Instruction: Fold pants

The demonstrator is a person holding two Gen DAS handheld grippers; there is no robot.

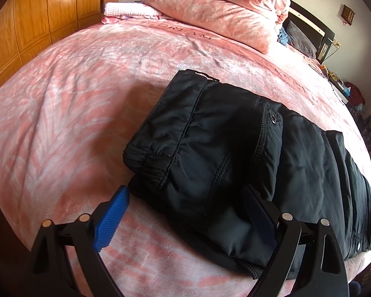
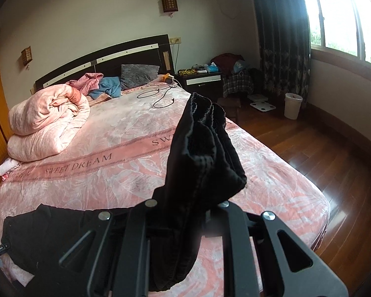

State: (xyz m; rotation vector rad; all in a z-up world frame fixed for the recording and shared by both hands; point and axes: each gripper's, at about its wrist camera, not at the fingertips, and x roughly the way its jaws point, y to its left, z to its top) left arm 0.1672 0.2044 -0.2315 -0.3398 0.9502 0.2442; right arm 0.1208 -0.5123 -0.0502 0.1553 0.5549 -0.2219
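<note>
Black pants point(image 1: 222, 143) lie on the pink bed, their waist end folded over, the rest running off to the right. My left gripper point(image 1: 185, 212) is open, its blue-padded fingers point(image 1: 111, 220) either side of the near edge of the folded waist part, gripping nothing. In the right wrist view my right gripper point(image 2: 185, 205) is shut on the leg end of the pants point(image 2: 205, 153) and holds it raised above the bed, hems pointing up. The rest of the pants point(image 2: 44, 235) lies low left on the bed.
The bed has a pink patterned blanket point(image 2: 111, 163). A rolled pink duvet point(image 2: 47, 123) sits at the far left, clothes and a grey pillow point(image 2: 138, 75) by the headboard, a black cable point(image 2: 160, 96) on the bed. Wooden wardrobe point(image 1: 37, 24) stands left; wooden floor point(image 2: 321, 153) and a nightstand point(image 2: 200, 80) are right.
</note>
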